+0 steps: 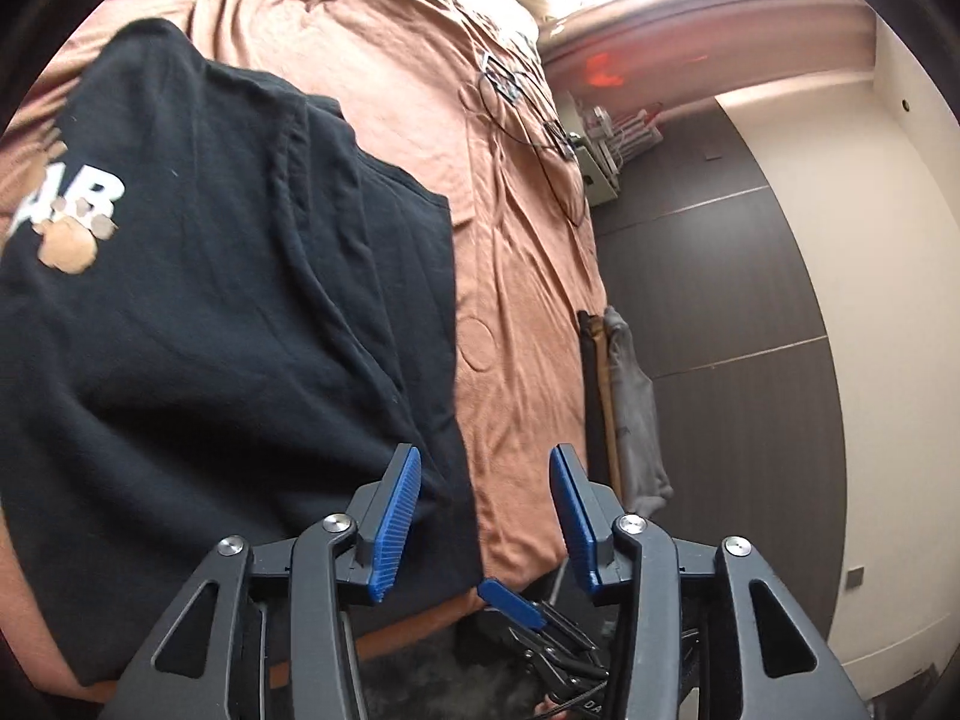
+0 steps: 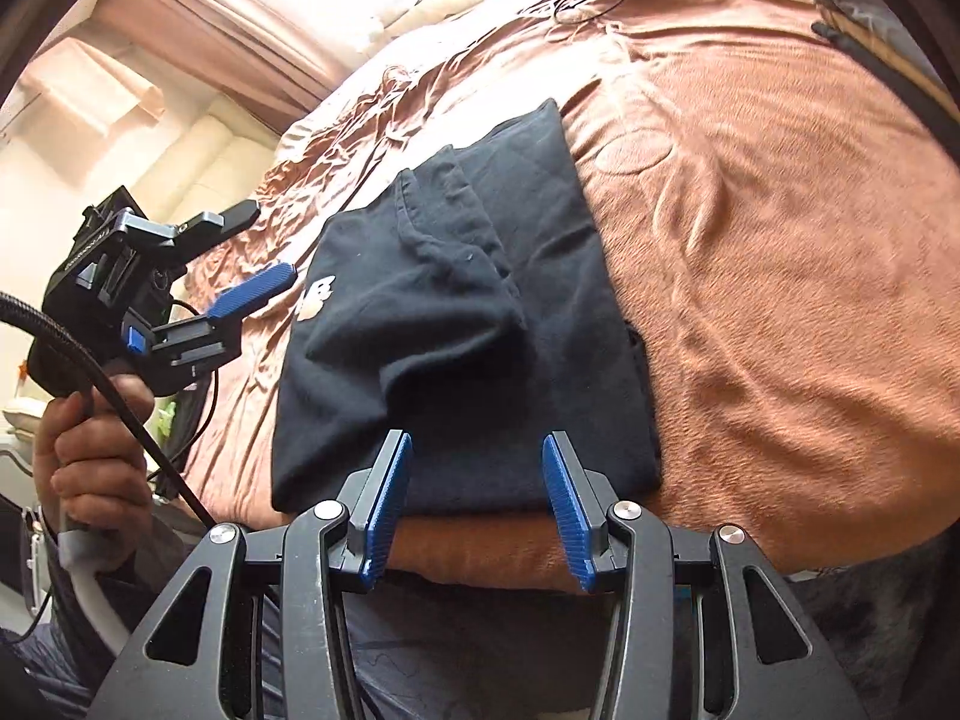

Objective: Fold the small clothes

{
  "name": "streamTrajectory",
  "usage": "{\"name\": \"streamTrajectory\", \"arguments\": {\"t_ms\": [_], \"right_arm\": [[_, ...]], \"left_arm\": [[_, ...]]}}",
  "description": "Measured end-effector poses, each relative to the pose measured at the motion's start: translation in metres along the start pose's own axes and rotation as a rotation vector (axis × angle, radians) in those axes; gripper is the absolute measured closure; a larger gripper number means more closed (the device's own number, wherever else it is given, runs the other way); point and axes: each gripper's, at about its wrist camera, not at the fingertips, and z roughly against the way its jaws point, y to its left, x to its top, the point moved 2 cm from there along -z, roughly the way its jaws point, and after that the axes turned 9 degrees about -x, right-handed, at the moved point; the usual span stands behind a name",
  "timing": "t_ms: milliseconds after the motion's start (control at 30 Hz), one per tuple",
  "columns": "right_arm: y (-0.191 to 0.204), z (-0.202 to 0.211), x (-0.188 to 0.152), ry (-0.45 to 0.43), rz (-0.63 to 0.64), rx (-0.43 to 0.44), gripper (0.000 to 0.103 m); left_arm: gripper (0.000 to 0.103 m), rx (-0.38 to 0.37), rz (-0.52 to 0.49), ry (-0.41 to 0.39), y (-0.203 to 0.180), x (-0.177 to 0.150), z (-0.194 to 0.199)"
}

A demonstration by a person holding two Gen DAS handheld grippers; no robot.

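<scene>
A black T-shirt (image 1: 210, 300) with a white and tan print lies partly folded on the brown bedspread (image 1: 528, 312). It also shows in the right wrist view (image 2: 468, 330), with one side folded over its middle. My left gripper (image 1: 483, 462) is open and empty above the shirt's near right corner; it also shows in the right wrist view (image 2: 258, 246), held off the shirt's left side. My right gripper (image 2: 477, 450) is open and empty just above the shirt's near hem; one blue pad of it shows in the left wrist view (image 1: 510, 600).
The bedspread (image 2: 780, 300) reaches the near bed edge. A black cable and glasses (image 1: 516, 96) lie at the far end of the bed. A grey cloth (image 1: 636, 408) hangs at the bedside. Dark floor (image 1: 720, 330) runs along the bed.
</scene>
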Motion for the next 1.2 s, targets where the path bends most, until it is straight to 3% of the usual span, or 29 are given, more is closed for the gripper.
{"name": "streamTrajectory", "arguments": {"t_ms": [567,633,667,700,1000,1200], "right_arm": [[-0.026,-0.079,0.047,0.041,-0.258,0.165,0.06],[-0.025,-0.083,0.048,0.034,-0.254,0.153,0.072],[-0.024,-0.084,0.049,0.031,-0.247,0.141,0.092],[-0.024,-0.084,0.049,0.026,-0.243,0.132,0.098],[-0.007,-0.044,0.033,-0.076,-0.164,0.08,0.101],[-0.017,-0.012,0.019,-0.11,-0.161,0.045,0.101]], "left_arm": [[0.056,0.115,0.019,-0.07,0.034,0.021,0.03],[0.056,0.118,0.025,-0.079,0.037,0.022,0.034],[0.056,0.122,0.027,-0.083,0.039,0.022,0.036],[0.056,0.123,0.03,-0.085,0.041,0.021,0.038],[0.056,0.141,0.017,-0.096,0.039,0.02,0.049],[0.056,0.166,0.015,-0.09,0.043,0.014,0.055]]}}
